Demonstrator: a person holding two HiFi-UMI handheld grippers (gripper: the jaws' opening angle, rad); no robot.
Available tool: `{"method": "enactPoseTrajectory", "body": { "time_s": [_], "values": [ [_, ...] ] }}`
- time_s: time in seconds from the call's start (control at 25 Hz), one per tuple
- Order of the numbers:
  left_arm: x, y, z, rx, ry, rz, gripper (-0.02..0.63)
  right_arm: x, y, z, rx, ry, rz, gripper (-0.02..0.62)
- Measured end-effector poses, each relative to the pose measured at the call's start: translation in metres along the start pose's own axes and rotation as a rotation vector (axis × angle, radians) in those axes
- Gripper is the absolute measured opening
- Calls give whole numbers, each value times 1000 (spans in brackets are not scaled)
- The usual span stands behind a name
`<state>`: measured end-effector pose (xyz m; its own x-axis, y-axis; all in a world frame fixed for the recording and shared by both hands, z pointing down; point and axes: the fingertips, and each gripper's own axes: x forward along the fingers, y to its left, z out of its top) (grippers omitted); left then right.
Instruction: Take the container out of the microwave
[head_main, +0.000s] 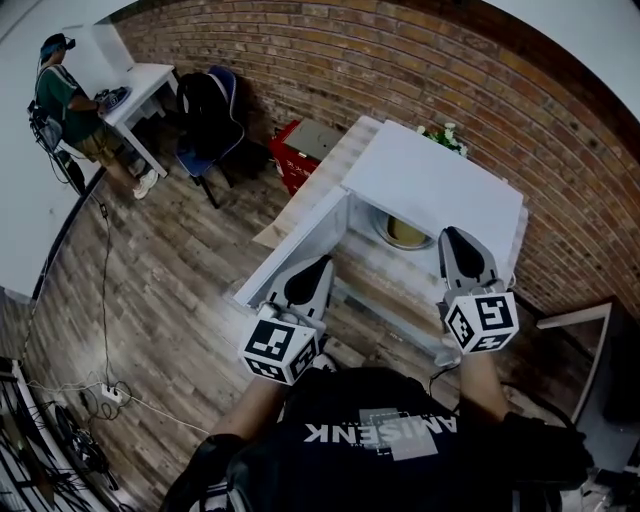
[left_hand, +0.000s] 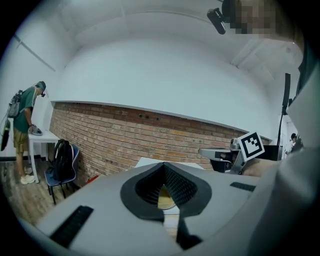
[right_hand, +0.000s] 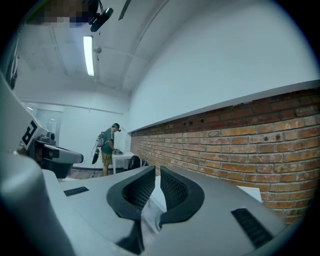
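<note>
views: head view shows the yellowish container (head_main: 405, 232) inside the open white microwave (head_main: 430, 175); left gripper view catches only a sliver of it | tongs: left gripper (head_main: 322, 264) pressed together, right gripper (head_main: 452, 237) likewise (a hairline slit), both empty | hidden: container's front edge, behind the microwave's roof | room: brick wall (head_main: 400, 60), plank floor (head_main: 170, 290)
</note>
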<state>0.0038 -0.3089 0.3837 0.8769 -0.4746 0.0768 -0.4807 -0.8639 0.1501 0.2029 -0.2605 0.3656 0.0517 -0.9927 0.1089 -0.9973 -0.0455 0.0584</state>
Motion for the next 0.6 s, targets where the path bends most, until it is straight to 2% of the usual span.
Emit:
{"method": "enactPoseTrajectory", "body": {
  "time_s": [0.08, 0.16, 0.32, 0.6],
  "values": [
    [0, 12, -1, -5, 2, -11, 9, 10, 4, -4, -7, 12, -10, 52],
    [-1, 21, -2, -3, 1, -23, 9, 20, 8, -7, -17, 28, -8, 145],
    [2, 32, -7, -14, 8, -26, 9, 40, 15, -9, -55, 45, 13, 158],
    [5, 33, -3, -24, -8, 37, 9, 63, 15, -28, -107, 98, 105, 207]
  ]
}}
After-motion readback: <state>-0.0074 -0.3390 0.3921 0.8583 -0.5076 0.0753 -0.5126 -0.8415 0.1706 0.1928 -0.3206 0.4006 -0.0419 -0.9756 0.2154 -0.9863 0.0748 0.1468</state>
